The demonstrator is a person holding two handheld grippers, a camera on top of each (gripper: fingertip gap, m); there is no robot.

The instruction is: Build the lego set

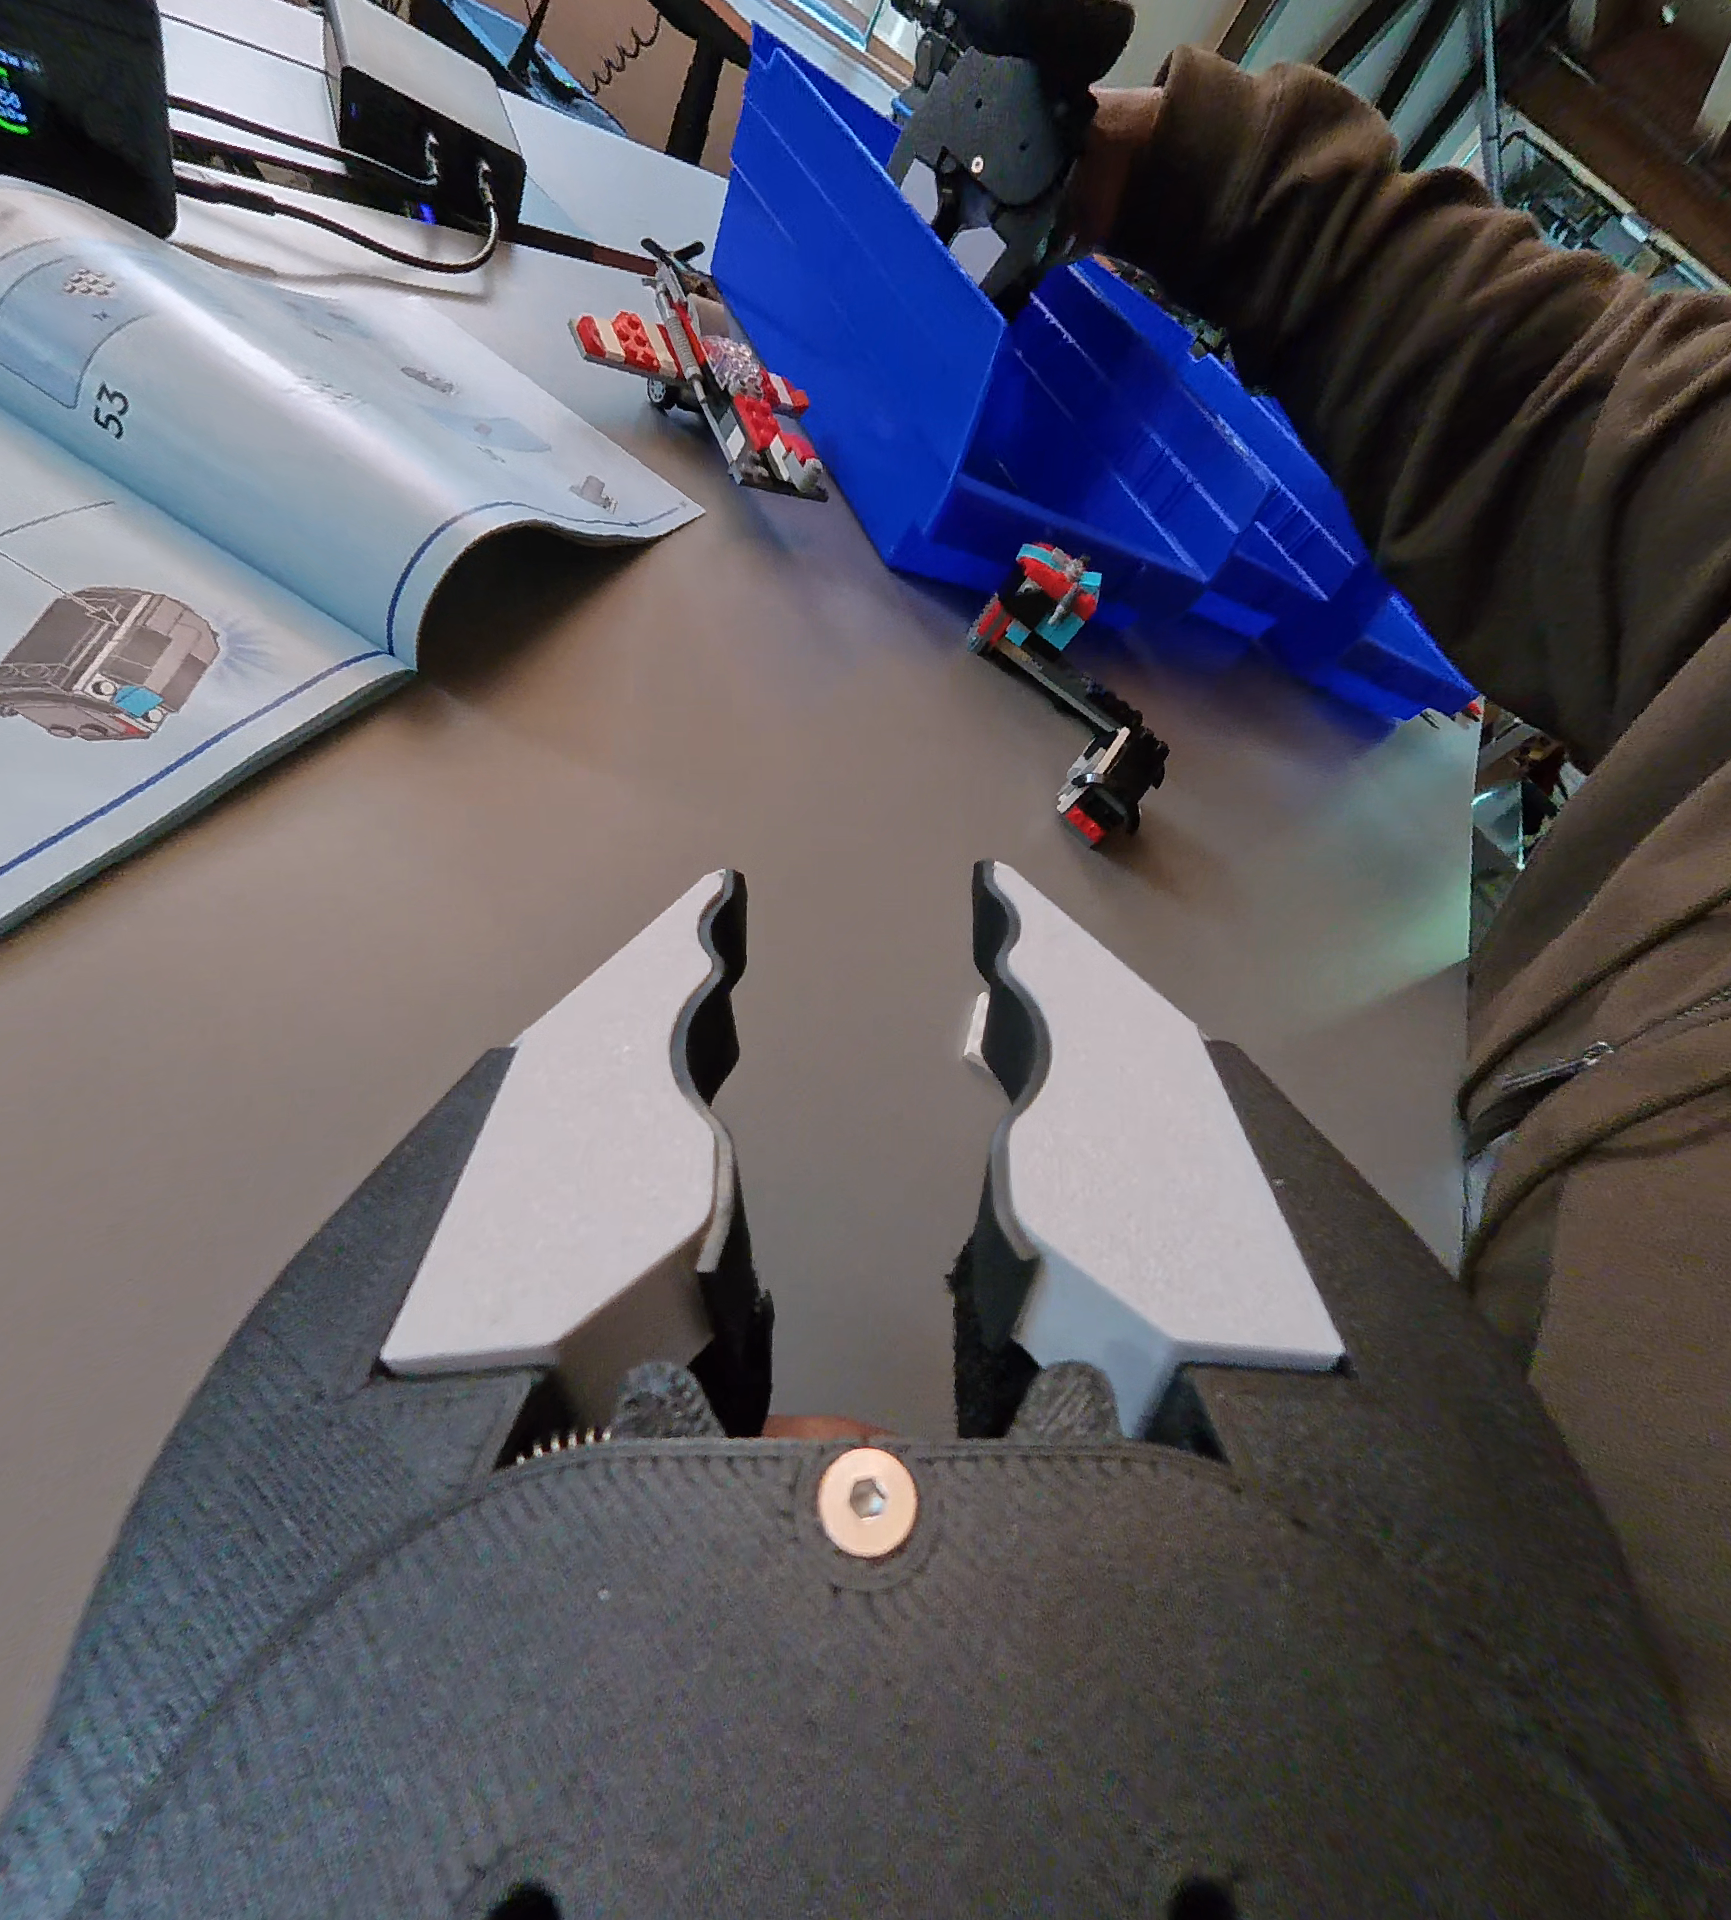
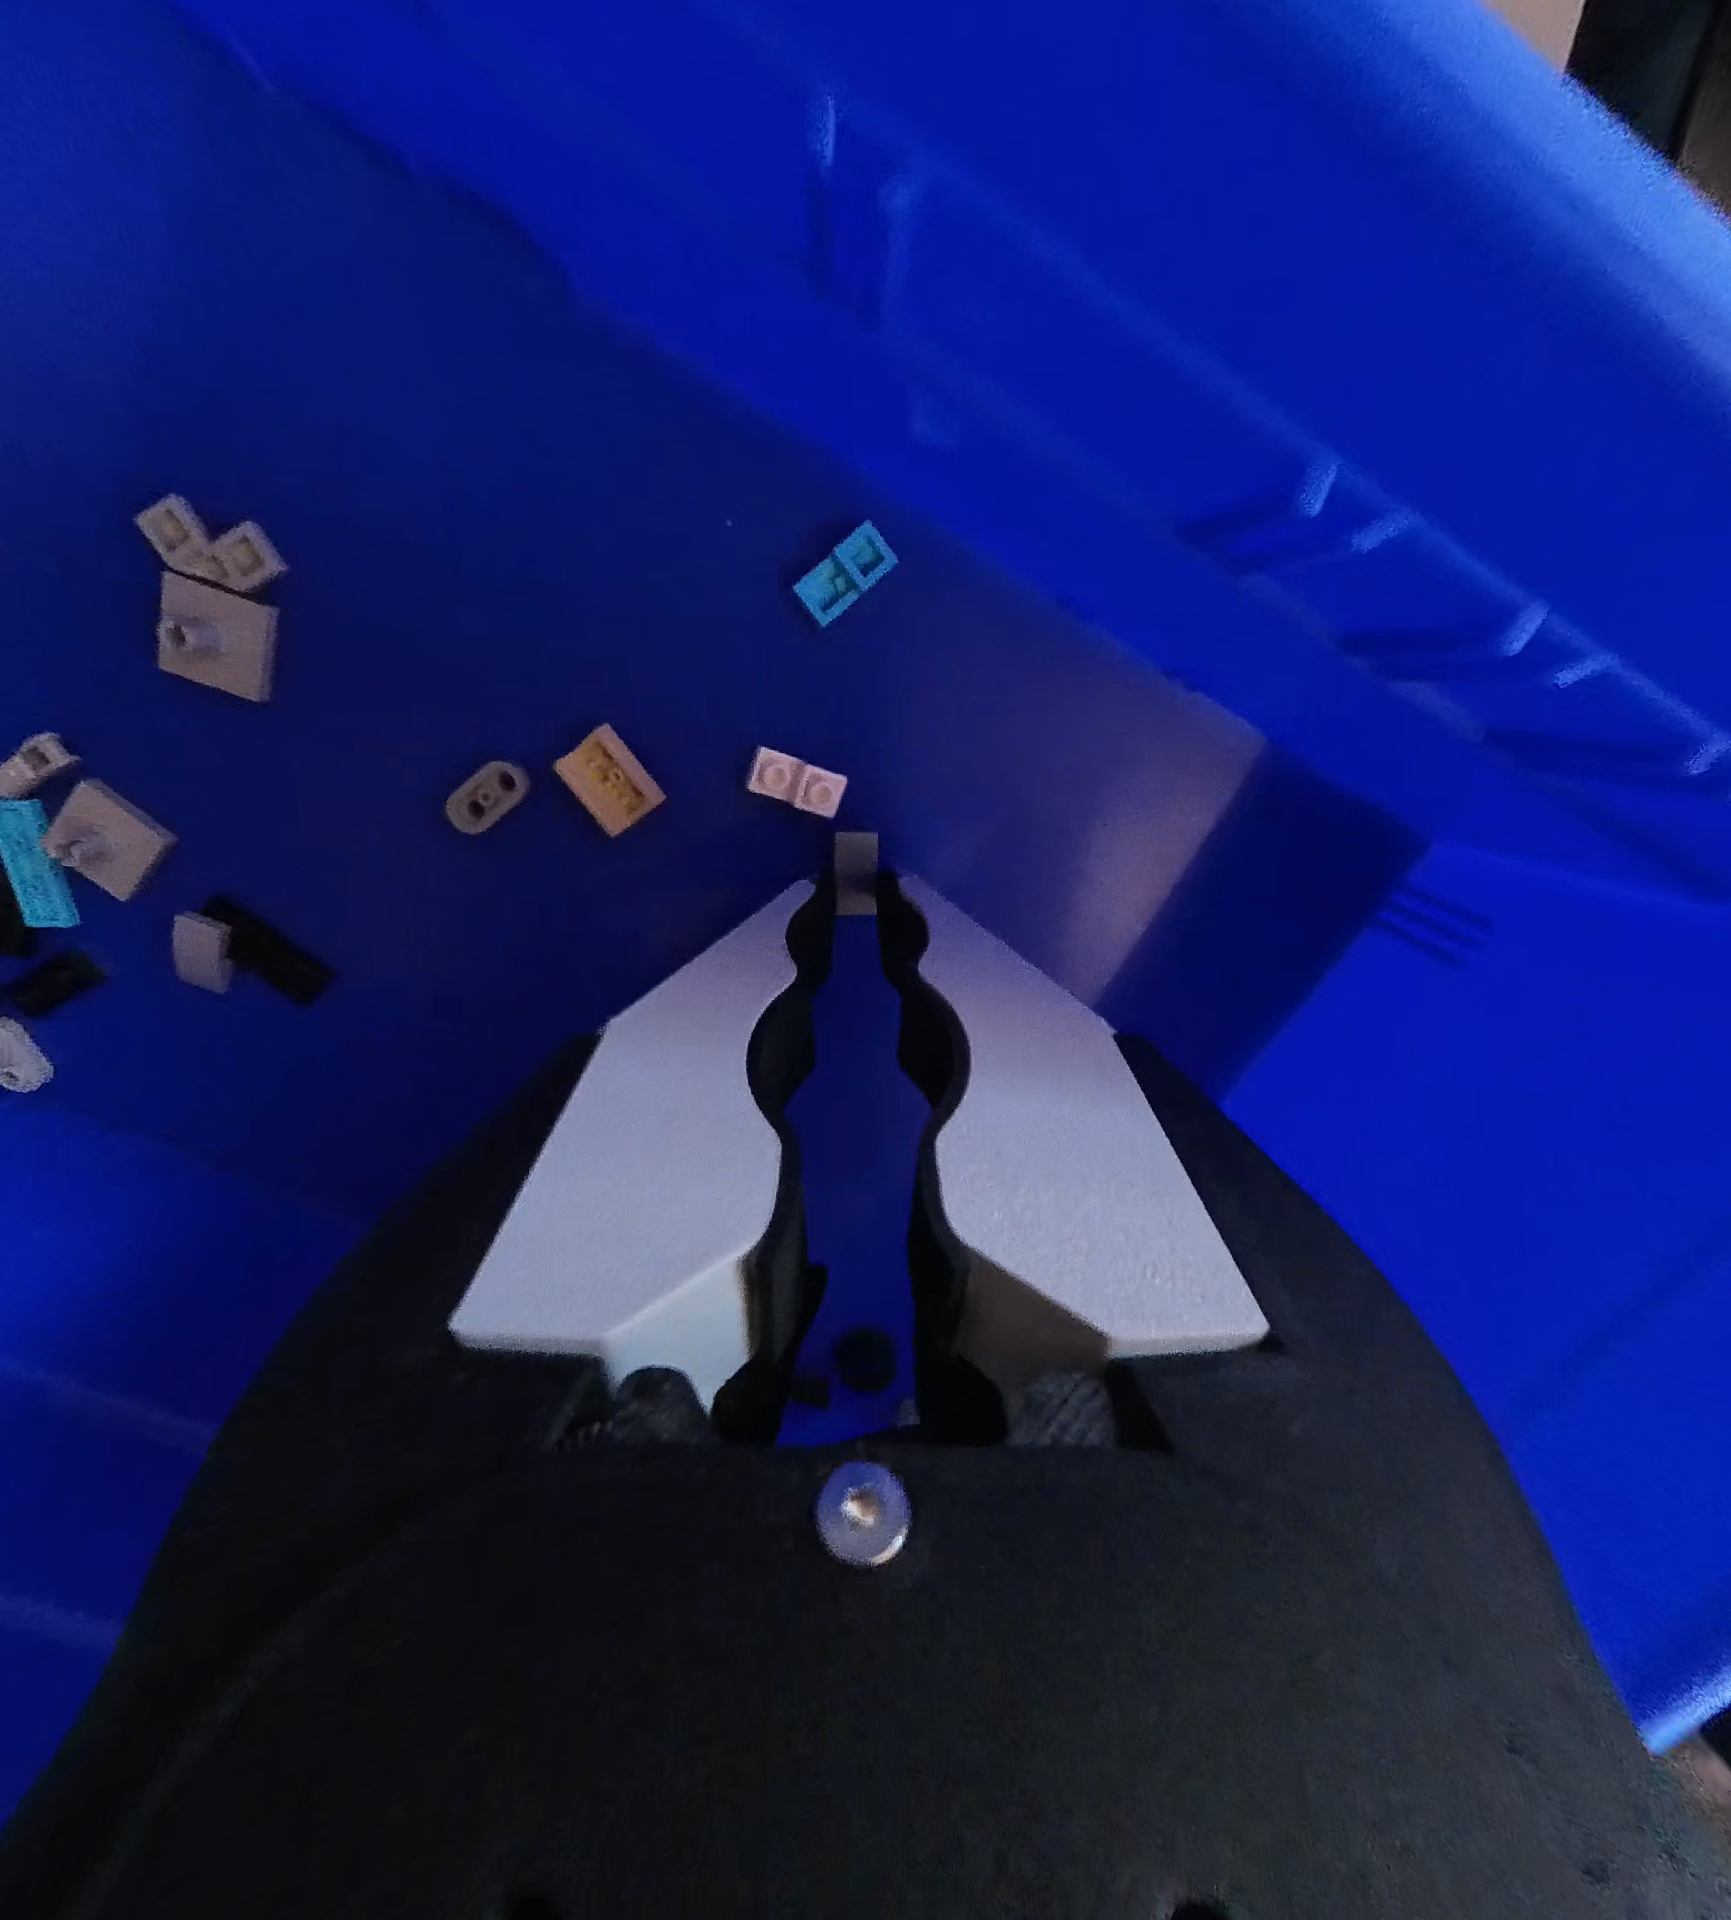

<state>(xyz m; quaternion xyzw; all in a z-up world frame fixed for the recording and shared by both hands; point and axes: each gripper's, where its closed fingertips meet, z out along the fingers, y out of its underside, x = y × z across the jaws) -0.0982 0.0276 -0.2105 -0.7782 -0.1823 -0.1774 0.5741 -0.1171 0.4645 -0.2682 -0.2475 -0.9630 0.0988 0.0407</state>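
My left gripper (image 1: 858,875) is open over the grey-brown table (image 1: 528,831), with nothing between its pads. A small light grey piece (image 1: 975,1029) shows beside its right finger, not gripped. My right gripper (image 2: 854,885) is inside the blue bin (image 2: 1152,312), shut on a small grey brick (image 2: 856,854) at its fingertips. Close ahead of it lies a white two-stud plate (image 2: 799,777). The right gripper also shows in the left wrist view (image 1: 996,270), reaching down into the bin (image 1: 861,312).
Loose pieces lie on the bin floor: a tan plate (image 2: 609,779), a teal plate (image 2: 845,571), grey and black pieces (image 2: 217,634). On the table are an open instruction booklet (image 1: 165,468), a red-white plane model (image 1: 715,384) and a black-red model (image 1: 1079,675). A person's sleeve (image 1: 1463,364) is at right. Across from one pair of fingers to the other is roughly 45 centimeters. To the tan plate (image 2: 609,779): right tips about 4 centimeters, left tips about 40 centimeters.
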